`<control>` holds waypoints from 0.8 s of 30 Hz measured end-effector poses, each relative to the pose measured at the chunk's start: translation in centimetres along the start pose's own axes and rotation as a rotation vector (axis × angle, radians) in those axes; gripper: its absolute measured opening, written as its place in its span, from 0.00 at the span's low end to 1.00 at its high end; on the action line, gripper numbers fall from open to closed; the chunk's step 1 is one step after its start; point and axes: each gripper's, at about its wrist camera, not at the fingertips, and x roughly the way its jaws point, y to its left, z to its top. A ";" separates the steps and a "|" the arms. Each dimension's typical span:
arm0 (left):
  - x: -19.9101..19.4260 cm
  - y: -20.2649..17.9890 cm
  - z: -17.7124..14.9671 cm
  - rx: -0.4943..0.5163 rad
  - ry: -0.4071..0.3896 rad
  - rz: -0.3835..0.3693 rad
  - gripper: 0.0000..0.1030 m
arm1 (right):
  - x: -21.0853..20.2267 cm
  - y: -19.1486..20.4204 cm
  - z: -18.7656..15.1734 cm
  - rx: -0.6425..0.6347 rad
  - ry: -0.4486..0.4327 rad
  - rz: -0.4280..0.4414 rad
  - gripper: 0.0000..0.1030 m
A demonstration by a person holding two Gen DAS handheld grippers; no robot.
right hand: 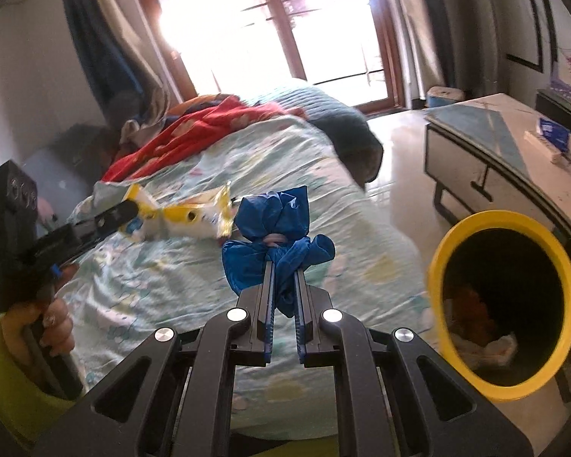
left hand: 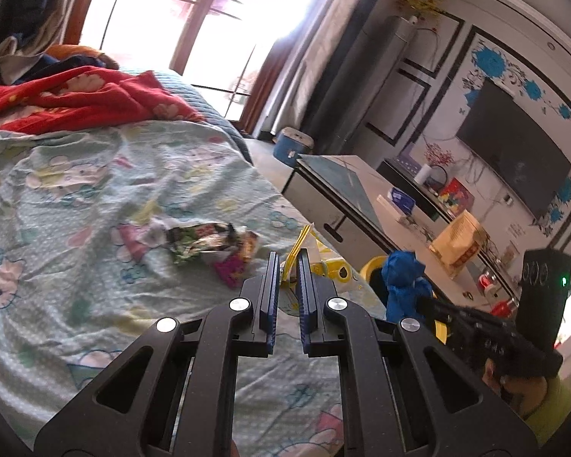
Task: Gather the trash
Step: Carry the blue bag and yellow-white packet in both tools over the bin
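Observation:
My left gripper (left hand: 287,258) is shut on the edge of a yellow and white snack bag (left hand: 304,239), held just above the bed. From the right wrist the same bag (right hand: 188,216) hangs from the left gripper (right hand: 132,206). My right gripper (right hand: 284,266) is shut on a crumpled blue plastic bag (right hand: 276,228), also lifted over the bed. In the left wrist view that blue bag (left hand: 402,285) hides the tips of the right gripper (left hand: 427,301). A yellow-rimmed bin (right hand: 439,266) with trash inside stands to the right of the bed. More wrappers, green-black (left hand: 200,242) and pink (left hand: 232,266), lie on the sheet.
The bed has a pale cartoon sheet (left hand: 95,198) and a red blanket (left hand: 83,99) at its far end. A low white table (right hand: 487,144) with boxes stands right of the bed, shiny floor (right hand: 396,133) between them. A TV (left hand: 514,152) hangs beyond. A person's hand (right hand: 53,323) grips the left handle.

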 end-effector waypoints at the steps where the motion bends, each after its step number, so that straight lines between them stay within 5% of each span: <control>1: 0.2 -0.4 0.0 0.009 0.004 -0.007 0.05 | -0.3 -0.5 0.1 0.008 -0.008 -0.010 0.09; 24: 5.3 -8.8 -1.6 0.170 0.077 -0.115 0.05 | -4.6 -11.7 0.4 0.217 -0.088 -0.215 0.09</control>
